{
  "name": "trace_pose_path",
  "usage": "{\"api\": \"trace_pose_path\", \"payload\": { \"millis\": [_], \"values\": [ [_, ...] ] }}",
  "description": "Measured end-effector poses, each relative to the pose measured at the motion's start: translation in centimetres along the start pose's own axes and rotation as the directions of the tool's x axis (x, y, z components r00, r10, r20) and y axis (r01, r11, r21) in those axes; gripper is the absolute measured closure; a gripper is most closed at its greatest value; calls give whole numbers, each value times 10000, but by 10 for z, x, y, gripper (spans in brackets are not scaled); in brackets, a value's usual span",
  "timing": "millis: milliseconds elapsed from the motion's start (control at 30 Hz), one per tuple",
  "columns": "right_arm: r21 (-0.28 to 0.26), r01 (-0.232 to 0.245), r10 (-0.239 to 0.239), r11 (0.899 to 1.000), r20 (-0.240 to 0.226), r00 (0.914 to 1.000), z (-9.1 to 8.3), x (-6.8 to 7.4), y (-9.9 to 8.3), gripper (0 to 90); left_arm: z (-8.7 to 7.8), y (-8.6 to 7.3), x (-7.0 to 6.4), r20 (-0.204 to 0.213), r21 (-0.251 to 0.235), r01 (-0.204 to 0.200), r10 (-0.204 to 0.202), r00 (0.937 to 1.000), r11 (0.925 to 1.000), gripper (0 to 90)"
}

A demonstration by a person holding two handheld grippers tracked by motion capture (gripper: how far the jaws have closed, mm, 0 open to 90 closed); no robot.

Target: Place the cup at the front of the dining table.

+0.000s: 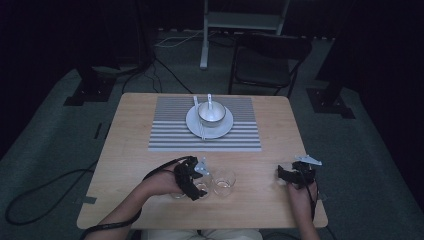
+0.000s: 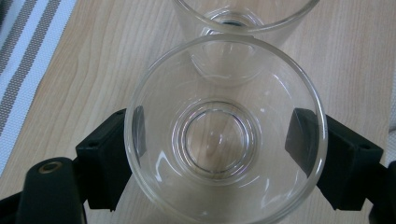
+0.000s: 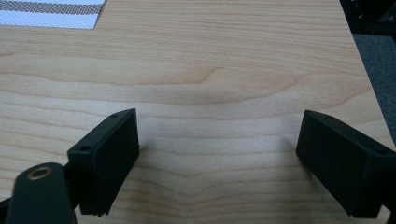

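Two clear empty glasses stand side by side near the table's front edge. My left gripper (image 1: 195,184) reaches over the left glass (image 1: 202,189). In the left gripper view this glass (image 2: 219,135) sits between the two jaws of my left gripper (image 2: 215,140), which stand wide apart and close beside its walls. The second glass (image 1: 223,181) (image 2: 243,16) stands just beyond it, almost touching. My right gripper (image 1: 291,176) (image 3: 217,140) hovers low over bare wood at the front right, open with nothing between its jaws.
A grey striped placemat (image 1: 240,135) (image 2: 18,56) (image 3: 46,14) lies at the table's far middle. On it sits a white plate (image 1: 191,125) holding a metal bowl (image 1: 211,114), a spoon (image 1: 209,100) and chopsticks (image 1: 199,122). A black chair (image 1: 267,65) stands behind the table.
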State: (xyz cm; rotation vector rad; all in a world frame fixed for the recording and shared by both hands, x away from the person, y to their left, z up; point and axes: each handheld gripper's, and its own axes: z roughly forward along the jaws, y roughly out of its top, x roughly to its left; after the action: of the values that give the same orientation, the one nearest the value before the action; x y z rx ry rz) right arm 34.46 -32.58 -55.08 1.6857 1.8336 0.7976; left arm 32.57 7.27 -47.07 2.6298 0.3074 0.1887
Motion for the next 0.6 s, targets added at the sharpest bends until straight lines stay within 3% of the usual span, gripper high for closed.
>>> {"api": "trace_pose_path", "payload": {
  "millis": [200, 600],
  "values": [
    [-8, -8, 8, 10000, 6, 10000, 0, 0, 0, 126, -4, 2, 1, -55, -122, -195, 195, 9998, 9997, 183],
    [-10, -7, 7, 10000, 6, 10000, 0, 0, 0, 126, -11, 7, 15, -352, -389, 52, -66, 9994, 9992, 183]
  ]
}}
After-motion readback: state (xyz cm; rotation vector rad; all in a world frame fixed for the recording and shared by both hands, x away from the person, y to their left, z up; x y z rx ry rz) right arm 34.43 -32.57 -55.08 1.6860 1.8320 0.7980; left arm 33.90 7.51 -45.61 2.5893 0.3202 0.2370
